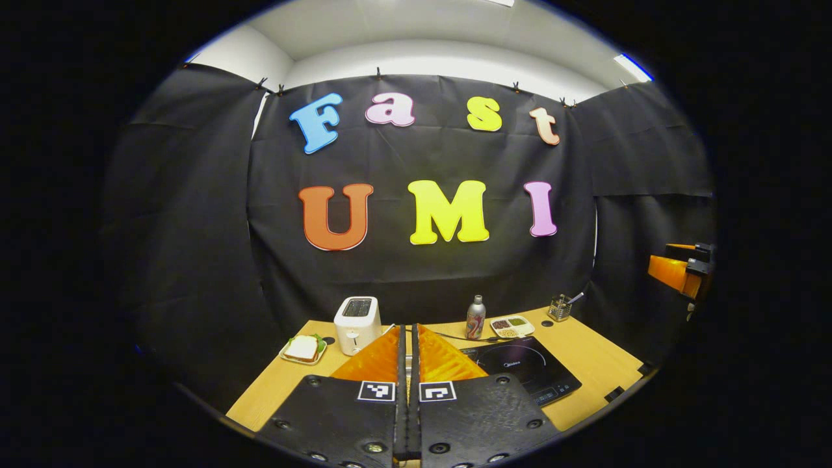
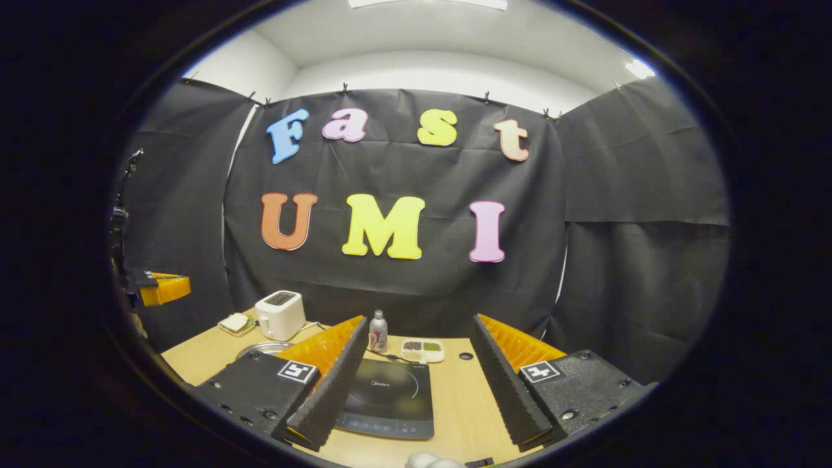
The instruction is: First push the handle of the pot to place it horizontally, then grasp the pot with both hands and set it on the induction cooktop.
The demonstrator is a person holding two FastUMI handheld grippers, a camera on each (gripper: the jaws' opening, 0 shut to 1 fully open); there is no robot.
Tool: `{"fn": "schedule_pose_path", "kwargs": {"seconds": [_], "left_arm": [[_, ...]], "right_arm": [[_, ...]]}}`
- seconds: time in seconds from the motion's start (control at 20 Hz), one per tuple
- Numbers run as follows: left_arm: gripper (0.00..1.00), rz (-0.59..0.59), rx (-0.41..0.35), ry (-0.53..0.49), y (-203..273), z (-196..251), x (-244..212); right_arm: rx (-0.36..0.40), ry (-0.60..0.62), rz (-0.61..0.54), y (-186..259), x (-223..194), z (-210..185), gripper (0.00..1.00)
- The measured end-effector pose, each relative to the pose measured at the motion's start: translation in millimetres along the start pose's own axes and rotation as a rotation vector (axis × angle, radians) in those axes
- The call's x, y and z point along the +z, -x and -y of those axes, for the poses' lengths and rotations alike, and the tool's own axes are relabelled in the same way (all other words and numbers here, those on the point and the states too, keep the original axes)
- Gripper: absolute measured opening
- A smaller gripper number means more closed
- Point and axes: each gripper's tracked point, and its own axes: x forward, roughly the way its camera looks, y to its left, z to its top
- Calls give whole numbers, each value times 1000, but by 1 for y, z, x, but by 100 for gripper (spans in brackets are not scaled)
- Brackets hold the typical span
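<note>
The pot (image 2: 263, 349) shows as a bit of silver rim on the tabletop (image 2: 455, 396), just in front of the white toaster (image 2: 280, 314) and left of the black induction cooktop (image 2: 389, 398). The cooktop is bare. Behind it stand a small bottle (image 2: 377, 331) and a dish of snacks (image 2: 422, 350). A sandwich plate (image 2: 236, 323) sits beside the toaster. The right gripper (image 2: 416, 383) has its fingers wide apart, holding nothing. The left gripper (image 1: 408, 364) has its fingers pressed together, holding nothing.

Faint brand mark on induction cooktop (image 2: 389, 395) glass, just behind the burner ring, too small to read. Square black-and-white coded markers on each hand-held gripper, no letters or numbers. Printing on bottle (image 2: 377, 332) illegible.
</note>
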Motion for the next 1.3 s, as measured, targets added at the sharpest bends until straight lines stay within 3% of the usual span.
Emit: {"fn": "schedule_pose_path", "kwargs": {"seconds": [0.35,0.85,1.1,1.3], "left_arm": [[0,-194,26,52,-18,-10,-78],[0,-561,23,120,-28,-4,-243],[0,-697,43,111,-35,-13,-296],[0,-747,40,74,-47,-17,-311]], "right_arm": [[29,-23,-31,-13,-12,0,97],[-24,-3,-87,-8,-27,23,97],[-55,-5,-106,-1,-33,34,97],[-65,3,-129,2,-42,39,97]]}}
